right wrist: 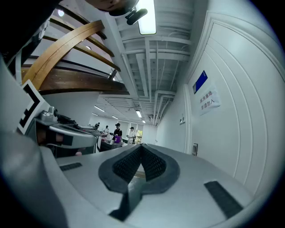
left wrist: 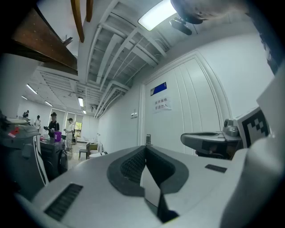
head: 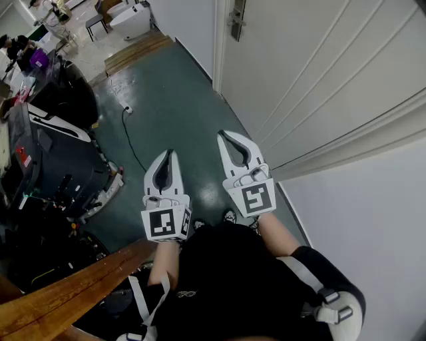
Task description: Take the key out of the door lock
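Observation:
The white panelled door [head: 313, 60] stands at the upper right of the head view. Its dark metal lock plate [head: 237, 18] is near the top edge; I cannot make out a key there. My left gripper [head: 171, 154] and right gripper [head: 223, 135] are held side by side, low above the green floor, well short of the lock. Both are shut with nothing between the jaws. In the left gripper view the left gripper's tips [left wrist: 146, 147] meet below the distant lock plate [left wrist: 147, 139]. From the right gripper [right wrist: 141, 146] the lock plate [right wrist: 195, 149] shows small at the right.
A black machine [head: 56, 160] stands at the left, and a cable [head: 133, 143] trails over the green floor. A curved wooden rail [head: 73, 286] crosses the lower left. A blue sign [left wrist: 158, 89] hangs on the door. People stand far down the hall [right wrist: 118, 131].

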The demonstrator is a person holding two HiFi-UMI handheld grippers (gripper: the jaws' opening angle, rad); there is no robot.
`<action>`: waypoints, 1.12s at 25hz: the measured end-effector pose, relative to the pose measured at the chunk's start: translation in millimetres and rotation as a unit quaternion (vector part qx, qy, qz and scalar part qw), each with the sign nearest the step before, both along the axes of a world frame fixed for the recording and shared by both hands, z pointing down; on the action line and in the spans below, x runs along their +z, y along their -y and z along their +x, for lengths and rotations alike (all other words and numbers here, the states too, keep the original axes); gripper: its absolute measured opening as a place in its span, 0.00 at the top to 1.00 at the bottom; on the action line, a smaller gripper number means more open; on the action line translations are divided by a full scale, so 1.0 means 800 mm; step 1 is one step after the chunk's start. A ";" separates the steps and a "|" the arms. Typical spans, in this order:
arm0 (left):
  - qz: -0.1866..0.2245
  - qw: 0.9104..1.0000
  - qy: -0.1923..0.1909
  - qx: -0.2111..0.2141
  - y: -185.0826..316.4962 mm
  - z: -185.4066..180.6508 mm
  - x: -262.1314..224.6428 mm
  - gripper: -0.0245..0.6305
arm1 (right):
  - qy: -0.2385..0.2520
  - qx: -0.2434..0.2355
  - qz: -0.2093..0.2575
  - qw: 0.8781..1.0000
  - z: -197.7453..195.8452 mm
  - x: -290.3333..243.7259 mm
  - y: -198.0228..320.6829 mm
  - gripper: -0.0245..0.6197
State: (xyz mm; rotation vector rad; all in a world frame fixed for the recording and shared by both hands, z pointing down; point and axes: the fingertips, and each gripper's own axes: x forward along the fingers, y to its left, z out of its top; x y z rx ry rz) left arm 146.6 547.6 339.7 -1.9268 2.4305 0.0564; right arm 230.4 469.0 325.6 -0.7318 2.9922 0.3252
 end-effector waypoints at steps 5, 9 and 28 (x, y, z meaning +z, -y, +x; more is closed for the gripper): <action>-0.003 1.000 0.000 0.000 0.007 0.012 0.002 0.93 | 0.014 -0.013 -0.011 1.000 0.006 0.000 0.002 0.95; -0.005 1.000 -0.011 0.002 0.011 0.022 0.016 0.93 | 0.023 -0.023 -0.021 0.999 0.015 0.008 0.001 0.95; -0.026 0.999 -0.038 -0.004 0.033 0.084 0.058 0.93 | 0.034 -0.057 -0.112 0.991 0.085 0.050 0.030 0.73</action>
